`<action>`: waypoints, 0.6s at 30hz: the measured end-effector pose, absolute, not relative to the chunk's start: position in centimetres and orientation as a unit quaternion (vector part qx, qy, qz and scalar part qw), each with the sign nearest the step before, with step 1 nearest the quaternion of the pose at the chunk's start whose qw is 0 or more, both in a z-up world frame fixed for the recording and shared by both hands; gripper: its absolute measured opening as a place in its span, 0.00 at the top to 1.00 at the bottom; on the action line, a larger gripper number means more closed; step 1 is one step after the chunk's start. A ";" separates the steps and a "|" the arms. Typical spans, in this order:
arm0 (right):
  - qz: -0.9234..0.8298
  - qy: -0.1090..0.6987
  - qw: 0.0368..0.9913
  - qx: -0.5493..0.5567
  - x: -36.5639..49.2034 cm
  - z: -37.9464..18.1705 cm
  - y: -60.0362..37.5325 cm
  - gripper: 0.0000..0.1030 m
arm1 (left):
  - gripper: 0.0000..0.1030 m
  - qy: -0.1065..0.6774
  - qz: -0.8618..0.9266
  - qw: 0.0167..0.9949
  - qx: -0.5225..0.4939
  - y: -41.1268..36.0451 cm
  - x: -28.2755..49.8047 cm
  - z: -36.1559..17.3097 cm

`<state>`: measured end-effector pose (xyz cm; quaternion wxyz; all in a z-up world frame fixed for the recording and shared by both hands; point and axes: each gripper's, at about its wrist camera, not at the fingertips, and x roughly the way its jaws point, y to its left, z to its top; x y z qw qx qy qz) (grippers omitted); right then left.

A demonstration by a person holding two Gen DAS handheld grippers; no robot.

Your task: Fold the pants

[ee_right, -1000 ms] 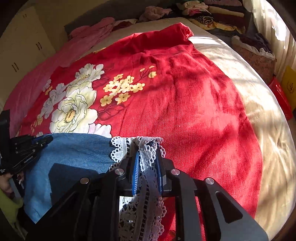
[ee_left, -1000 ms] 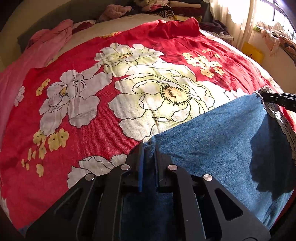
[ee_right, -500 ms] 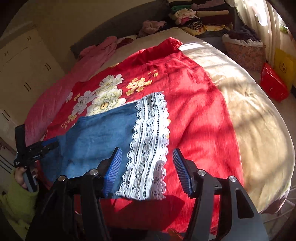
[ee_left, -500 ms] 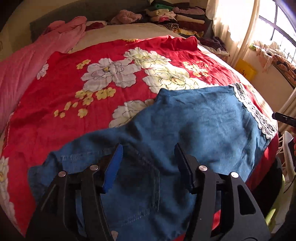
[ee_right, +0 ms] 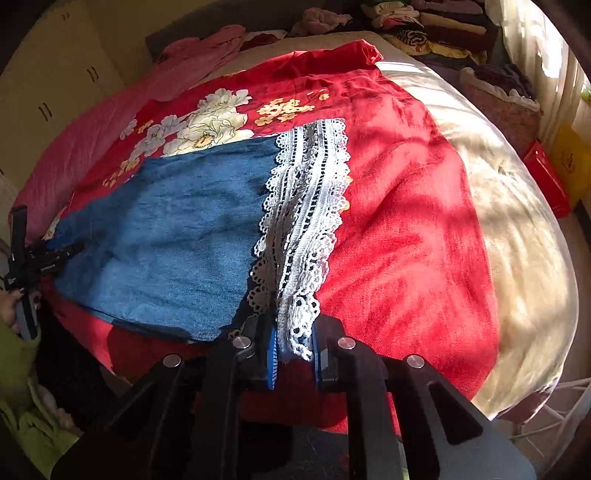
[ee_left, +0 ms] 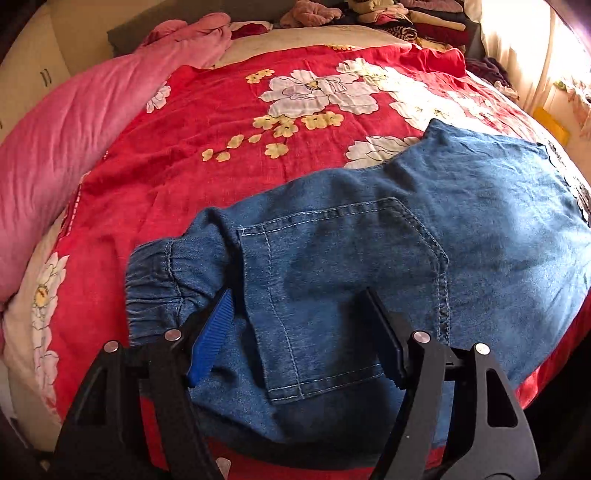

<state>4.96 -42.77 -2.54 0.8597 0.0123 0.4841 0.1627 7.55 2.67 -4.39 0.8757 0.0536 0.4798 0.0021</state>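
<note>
Blue denim pants (ee_left: pixel 369 251) with a white lace hem (ee_right: pixel 306 206) lie flat on the red flowered bedspread (ee_left: pixel 207 122). The back pocket and the elastic waistband (ee_left: pixel 155 284) face the left wrist view. My left gripper (ee_left: pixel 299 332) is open and empty, its jaws wide apart over the pocket near the waistband. It also shows at the left in the right wrist view (ee_right: pixel 51 254). My right gripper (ee_right: pixel 293 354) has its jaws narrowed around the near corner of the lace hem at the bed's front edge.
A pink quilt (ee_left: pixel 62 147) lies along the left of the bed. Piles of folded clothes (ee_right: pixel 424 29) sit at the far end. Bare cream mattress cover (ee_right: pixel 517 221) lies right of the bedspread, with a red box (ee_right: pixel 546 177) on the floor beyond.
Both grippers let go of the far pants edge and pulled back toward the near bed edge. The left stayed open by the waistband. The right closed in on the lace hem corner.
</note>
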 end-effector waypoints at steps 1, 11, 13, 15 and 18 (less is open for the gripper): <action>0.160 0.490 0.857 0.015 5.0 -3.0 -42.9 0.88 | 0.41 0.482 -0.001 0.875 0.046 3.0 7.6 -4.5; 0.126 0.488 0.863 0.027 4.6 -3.8 -43.0 0.73 | 0.42 0.478 -0.007 0.877 0.046 2.9 7.4 -4.9; 0.113 0.480 0.869 0.027 4.1 -3.0 -43.2 0.59 | 0.39 0.474 -0.006 0.879 0.046 2.5 7.1 -4.5; 0.101 0.463 0.880 0.027 3.2 -1.9 -43.3 0.48 | 0.33 0.465 -0.012 0.884 0.047 1.9 6.5 -3.7; 0.088 0.436 0.895 0.030 1.8 -0.3 -43.4 0.43 | 0.30 0.449 -0.025 0.892 0.039 1.3 5.8 -2.2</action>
